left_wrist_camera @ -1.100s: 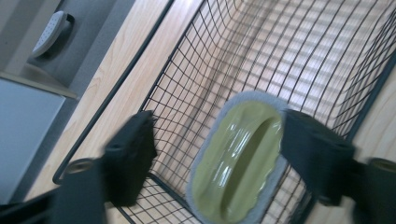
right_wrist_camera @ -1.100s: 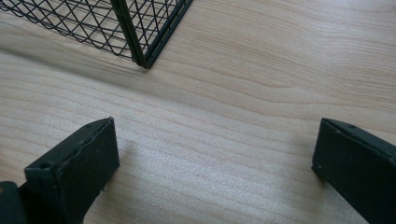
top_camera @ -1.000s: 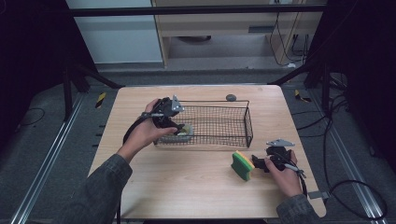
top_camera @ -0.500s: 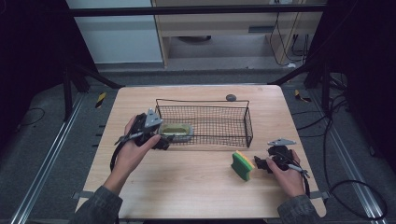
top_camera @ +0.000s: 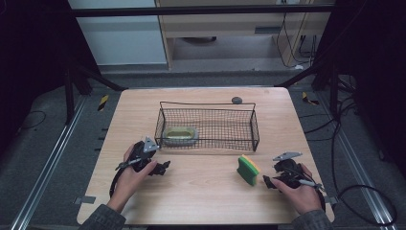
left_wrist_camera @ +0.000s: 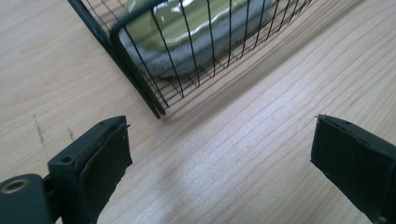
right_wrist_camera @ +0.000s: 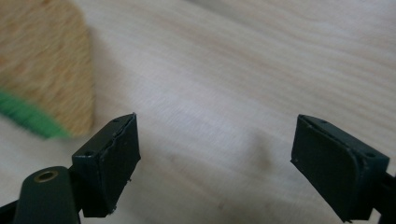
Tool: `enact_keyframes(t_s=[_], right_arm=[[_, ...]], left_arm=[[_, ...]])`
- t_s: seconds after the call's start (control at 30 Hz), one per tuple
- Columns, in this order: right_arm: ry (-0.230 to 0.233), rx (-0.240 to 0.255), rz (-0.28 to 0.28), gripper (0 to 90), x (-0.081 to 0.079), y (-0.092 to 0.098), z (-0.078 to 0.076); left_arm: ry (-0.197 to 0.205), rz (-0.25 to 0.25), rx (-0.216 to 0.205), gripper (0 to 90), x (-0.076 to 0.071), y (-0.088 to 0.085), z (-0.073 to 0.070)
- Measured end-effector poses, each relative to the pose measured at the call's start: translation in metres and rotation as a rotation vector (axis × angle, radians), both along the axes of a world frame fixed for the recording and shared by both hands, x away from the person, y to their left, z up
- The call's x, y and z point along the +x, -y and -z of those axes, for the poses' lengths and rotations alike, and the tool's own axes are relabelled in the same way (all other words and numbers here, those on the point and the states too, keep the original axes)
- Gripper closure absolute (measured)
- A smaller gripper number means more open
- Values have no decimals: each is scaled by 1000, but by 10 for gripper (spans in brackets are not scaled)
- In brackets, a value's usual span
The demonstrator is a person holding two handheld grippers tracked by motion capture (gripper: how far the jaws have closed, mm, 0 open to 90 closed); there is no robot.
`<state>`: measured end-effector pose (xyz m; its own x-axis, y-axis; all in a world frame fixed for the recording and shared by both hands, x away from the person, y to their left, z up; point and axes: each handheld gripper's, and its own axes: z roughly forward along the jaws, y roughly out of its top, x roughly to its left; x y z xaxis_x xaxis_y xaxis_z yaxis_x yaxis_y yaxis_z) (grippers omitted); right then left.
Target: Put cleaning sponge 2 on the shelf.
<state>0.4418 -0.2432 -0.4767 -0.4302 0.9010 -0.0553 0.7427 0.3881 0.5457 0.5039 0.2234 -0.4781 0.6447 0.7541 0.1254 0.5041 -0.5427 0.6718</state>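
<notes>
A black wire basket (top_camera: 206, 127) stands mid-table with a wrapped yellow-green and grey pad (top_camera: 179, 135) lying in its left end. My left gripper (top_camera: 160, 168) hovers low over the table, in front of the basket's left corner. It is open, its jaws have just been opening, and nothing is between them. The left gripper view shows that gripper (left_wrist_camera: 219, 135) over bare wood, with the basket corner (left_wrist_camera: 140, 88) and the pad (left_wrist_camera: 196, 56) just ahead. A green and yellow sponge (top_camera: 248, 170) stands on the table. Right of it my right gripper (top_camera: 268, 182) is open, its jaws closing on nothing. The right gripper view has this gripper (right_wrist_camera: 217, 140) over wood, with the sponge (right_wrist_camera: 42, 79) at upper left.
A small dark round object (top_camera: 236, 100) lies near the table's far edge behind the basket. The wooden table (top_camera: 201, 201) drops off at the front and sides, with metal rails and cables on the floor around it.
My left hand drew back from the basket's left end toward the near left and sank low to the table; the pad stays in the basket. The right hand shifted slightly by the sponge.
</notes>
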Motion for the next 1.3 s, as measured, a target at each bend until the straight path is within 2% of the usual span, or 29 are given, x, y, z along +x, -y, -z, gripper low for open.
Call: enact_keyframes(t_s=[0.1, 0.23, 0.47, 0.5, 0.57, 0.63, 0.8, 0.83, 0.93, 1.03, 1.23, 1.3], right_arm=[[-22, 4, -24, 161, -8, -5, -4], [-49, 2, -74, 163, -14, -14, -10], [-100, 12, -121, 194, -17, -27, -23], [-119, 12, -146, 204, -17, -33, -29], [-120, 6, -157, 206, -16, -35, -32], [-122, -11, -180, 203, -14, -42, -41], [-136, -25, -201, 187, -10, -50, -53], [-136, -29, -200, 184, -9, -51, -55], [-138, -24, -217, 178, -2, -56, -65], [-130, -25, -239, 173, 3, -60, -71], [-115, -61, -244, 206, 14, -69, -83], [-129, -53, -242, 213, 16, -73, -85]], left_arm=[[-27, -20, -37, 40, 2, -4, 6], [-47, -54, -63, 38, 4, -11, 10], [-89, -53, -77, 38, 6, -14, 18], [-99, -52, -71, 37, 5, -14, 21], [-101, -50, -67, 37, 5, -13, 23], [-88, -52, -67, 25, 3, -13, 24], [-85, -50, -60, 12, 3, -13, 24], [-84, -62, -66, 11, 4, -14, 25], [-53, -59, -89, 0, 5, -19, 28], [-41, -56, -101, 0, 5, -20, 29], [-31, -53, -107, 0, 6, -21, 30], [-31, -54, -108, 0, 6, -21, 30]])
